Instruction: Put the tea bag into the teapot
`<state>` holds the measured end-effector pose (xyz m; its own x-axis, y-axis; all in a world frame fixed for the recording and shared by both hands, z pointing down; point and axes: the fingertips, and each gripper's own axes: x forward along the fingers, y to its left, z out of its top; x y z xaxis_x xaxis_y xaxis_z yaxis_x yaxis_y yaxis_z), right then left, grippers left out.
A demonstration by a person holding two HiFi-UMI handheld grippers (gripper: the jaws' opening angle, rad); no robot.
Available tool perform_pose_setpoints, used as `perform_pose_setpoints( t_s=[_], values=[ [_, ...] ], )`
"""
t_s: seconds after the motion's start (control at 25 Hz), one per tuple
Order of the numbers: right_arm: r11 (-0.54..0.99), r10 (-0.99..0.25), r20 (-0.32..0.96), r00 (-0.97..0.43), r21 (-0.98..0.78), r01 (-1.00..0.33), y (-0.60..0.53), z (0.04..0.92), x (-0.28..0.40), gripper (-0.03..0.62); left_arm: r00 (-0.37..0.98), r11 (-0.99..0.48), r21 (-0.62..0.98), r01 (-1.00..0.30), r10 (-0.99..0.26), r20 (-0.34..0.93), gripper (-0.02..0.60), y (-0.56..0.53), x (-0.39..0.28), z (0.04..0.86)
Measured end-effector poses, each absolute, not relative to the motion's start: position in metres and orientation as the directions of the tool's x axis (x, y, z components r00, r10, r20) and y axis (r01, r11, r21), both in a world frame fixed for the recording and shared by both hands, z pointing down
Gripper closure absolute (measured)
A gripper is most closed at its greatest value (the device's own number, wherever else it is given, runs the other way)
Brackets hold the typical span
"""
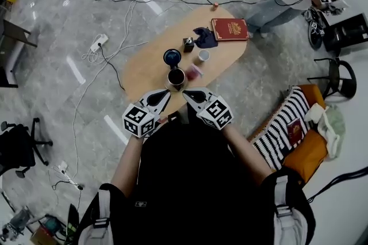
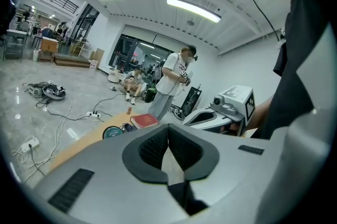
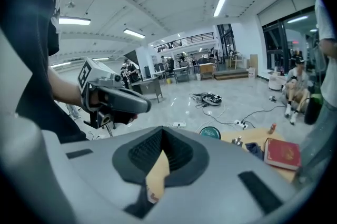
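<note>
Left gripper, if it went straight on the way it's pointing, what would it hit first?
Probably nothing nearby. The left gripper points roughly level above the table, so its line seems to pass over the teapot and red book toward the standing person far off. Height is hard to judge.

I'm looking down on a polished grey stone floor (image 1: 57,14) with a white power strip (image 1: 99,41), a light oval wooden table (image 1: 144,72) mid-room and a black metal chair (image 1: 345,80). Long ceiling strip lights (image 2: 192,9) glow overhead.
</note>
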<state>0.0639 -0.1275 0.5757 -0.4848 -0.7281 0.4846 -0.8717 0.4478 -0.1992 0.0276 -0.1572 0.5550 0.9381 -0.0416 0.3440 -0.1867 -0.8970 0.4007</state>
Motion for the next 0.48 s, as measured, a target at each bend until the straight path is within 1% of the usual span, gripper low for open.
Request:
perform_pose_setpoints(
  t_s=[0.16,0.48],
  values=[
    [0.446,-0.745,0.46,-0.483,-0.196,-0.873,-0.118,0.566,0.06,0.588,0.937,-0.898,0.403,-0.176,-0.027,0.348,0.571,-0.147,0.025,0.558],
    [0.421,-0.761,0.464,-0.454,-0.179,-0.889,-0.105,0.569,0.058,0.588,0.937,-0.911,0.384,-0.147,-0.005,0.348,0.57,-0.132,0.02,0.551]
  ],
)
